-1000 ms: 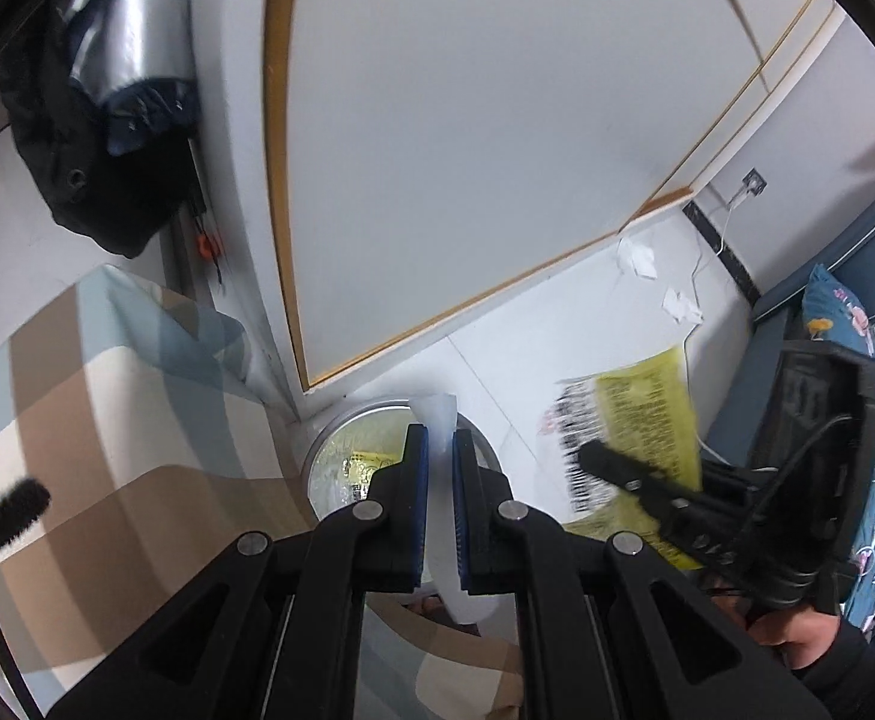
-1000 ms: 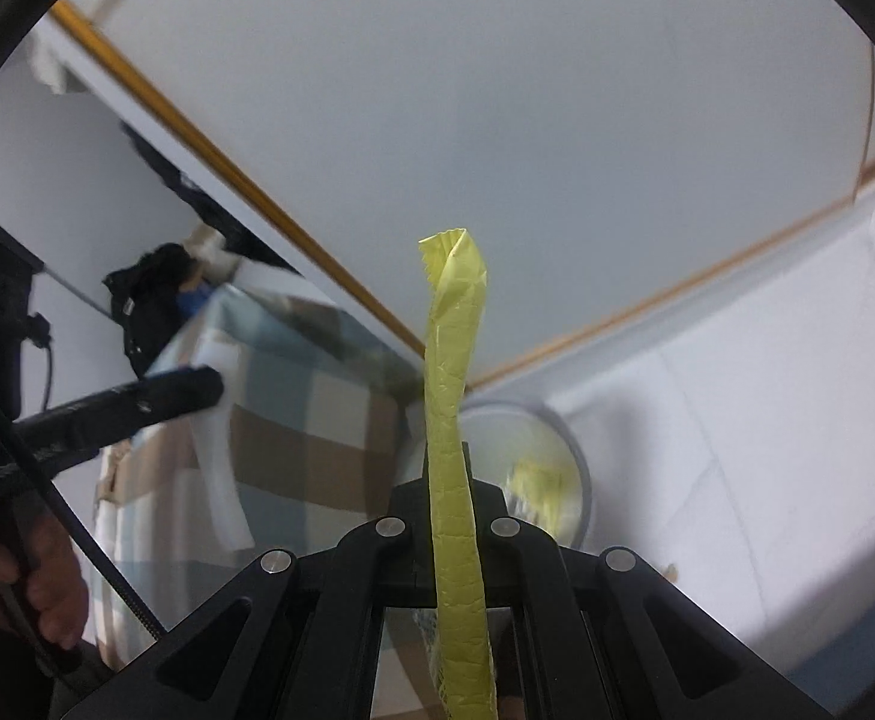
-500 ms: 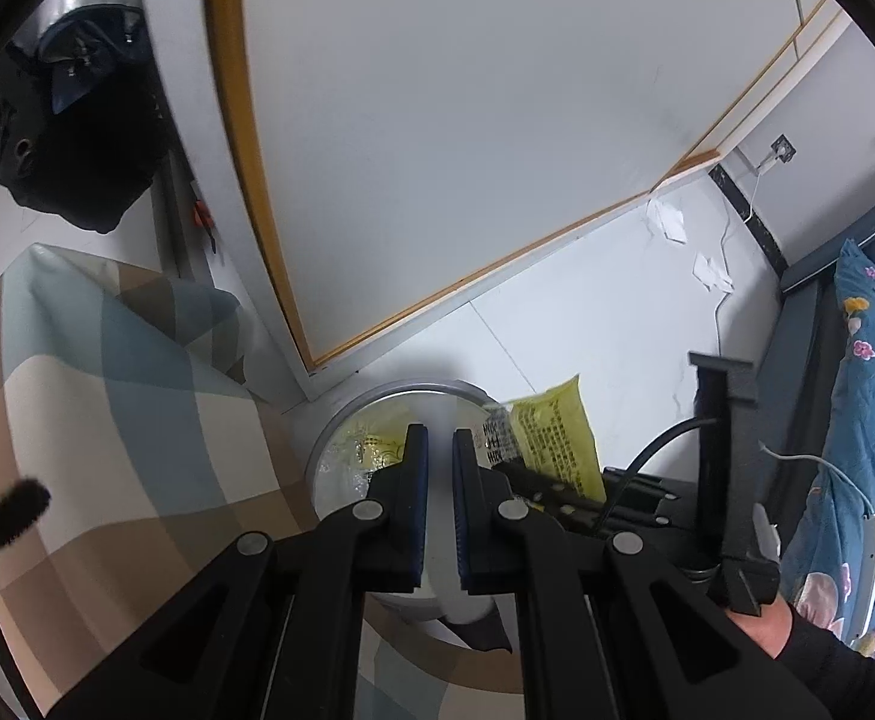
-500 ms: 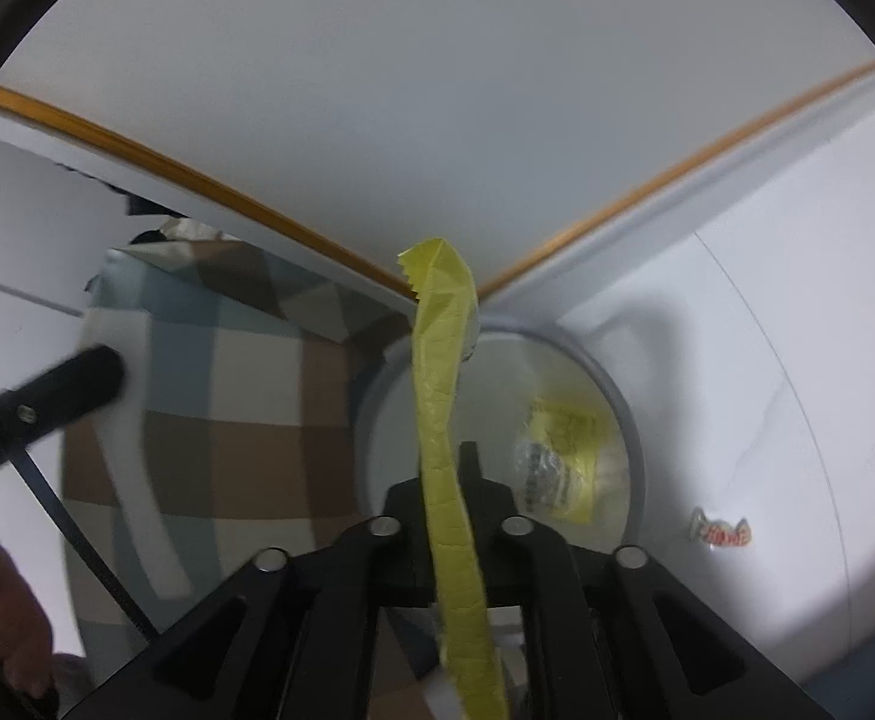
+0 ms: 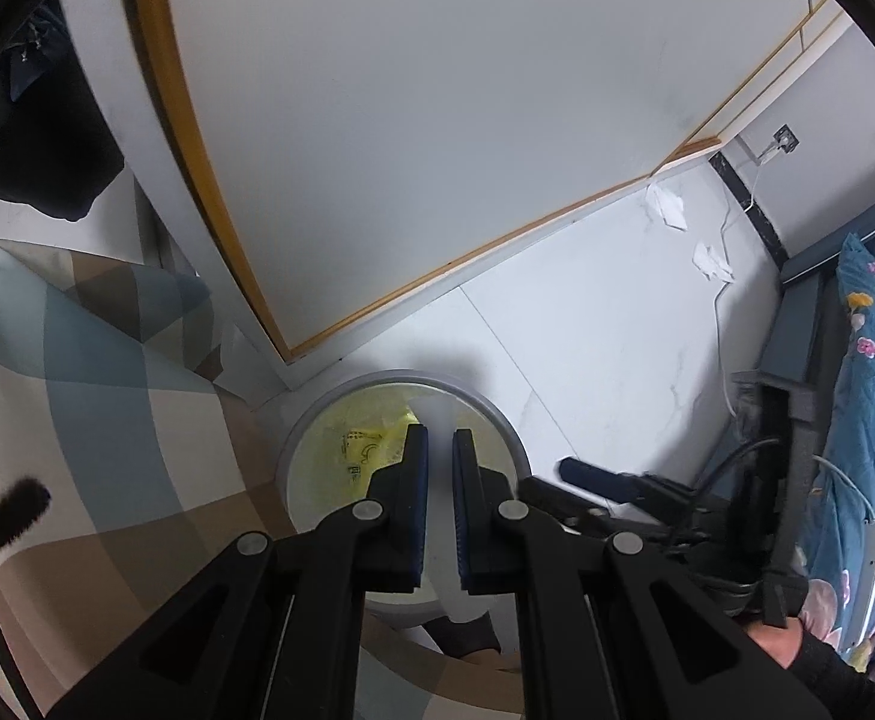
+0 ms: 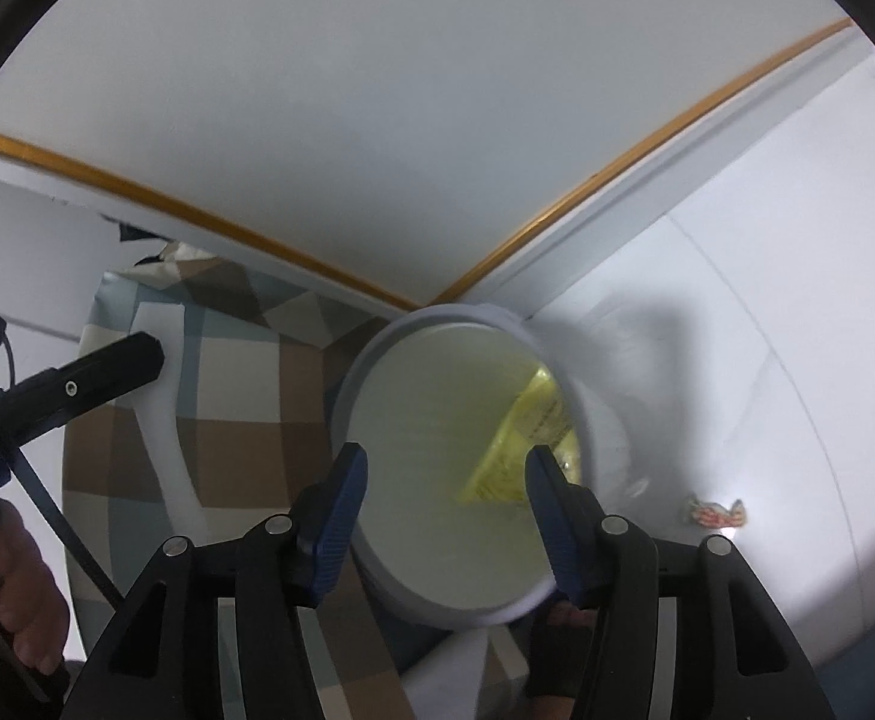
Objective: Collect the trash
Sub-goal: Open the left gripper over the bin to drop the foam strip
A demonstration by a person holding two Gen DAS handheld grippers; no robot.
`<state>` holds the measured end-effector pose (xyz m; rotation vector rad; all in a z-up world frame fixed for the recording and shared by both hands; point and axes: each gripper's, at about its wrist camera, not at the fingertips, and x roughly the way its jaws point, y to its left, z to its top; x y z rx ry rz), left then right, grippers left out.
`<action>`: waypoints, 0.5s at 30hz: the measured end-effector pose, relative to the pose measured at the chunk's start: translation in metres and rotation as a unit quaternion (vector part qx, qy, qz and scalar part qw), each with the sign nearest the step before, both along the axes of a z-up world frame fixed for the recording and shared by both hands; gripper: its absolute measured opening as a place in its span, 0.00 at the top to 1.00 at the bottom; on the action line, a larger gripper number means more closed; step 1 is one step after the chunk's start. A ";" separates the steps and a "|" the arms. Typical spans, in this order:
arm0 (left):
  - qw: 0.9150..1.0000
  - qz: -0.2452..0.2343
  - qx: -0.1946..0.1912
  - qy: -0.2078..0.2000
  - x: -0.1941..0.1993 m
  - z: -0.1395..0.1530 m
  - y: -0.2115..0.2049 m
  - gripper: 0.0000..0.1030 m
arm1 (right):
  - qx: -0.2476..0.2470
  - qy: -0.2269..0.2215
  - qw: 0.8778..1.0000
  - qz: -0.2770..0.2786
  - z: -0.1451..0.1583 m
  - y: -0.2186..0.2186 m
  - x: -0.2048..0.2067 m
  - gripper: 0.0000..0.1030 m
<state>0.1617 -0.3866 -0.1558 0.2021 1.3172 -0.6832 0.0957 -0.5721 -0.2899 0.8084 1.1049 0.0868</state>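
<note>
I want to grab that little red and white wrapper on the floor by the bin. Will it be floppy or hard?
Probably floppy: the small crinkled red and white wrapper looks twisted and thin. It likely weighs almost nothing, so a nudge could send it sliding on the smooth white floor. It lies flat, so it should not roll.

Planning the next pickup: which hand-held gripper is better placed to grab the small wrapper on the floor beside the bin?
Right. The right hand-held gripper is open and empty, and the wrapper lies close on its side.
</note>
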 end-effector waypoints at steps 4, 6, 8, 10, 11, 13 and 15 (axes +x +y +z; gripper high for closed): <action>1.000 0.001 0.010 0.002 -0.002 -0.005 -0.006 0.95 | -0.018 -0.003 1.000 -0.008 0.008 -0.010 -0.007 0.40; 1.000 0.005 0.019 0.006 -0.001 -0.009 -0.007 0.92 | -0.026 -0.008 1.000 -0.011 0.012 -0.013 -0.010 0.39; 0.999 0.009 0.031 0.008 -0.001 -0.013 -0.008 0.92 | -0.026 -0.011 0.999 -0.020 0.016 -0.016 -0.012 0.38; 0.999 0.012 0.043 0.007 -0.001 -0.016 -0.010 0.90 | -0.024 -0.013 0.999 -0.028 0.019 -0.020 -0.016 0.38; 0.999 0.011 0.044 0.008 -0.001 -0.016 -0.010 0.89 | -0.025 -0.015 0.999 -0.031 0.022 -0.021 -0.019 0.37; 0.999 0.010 0.044 0.014 -0.002 -0.017 -0.011 0.88 | -0.027 -0.019 0.999 -0.033 0.026 -0.024 -0.022 0.36; 0.999 0.009 0.048 0.023 -0.002 -0.019 -0.013 0.87 | -0.031 -0.022 0.999 -0.033 0.030 -0.024 -0.023 0.36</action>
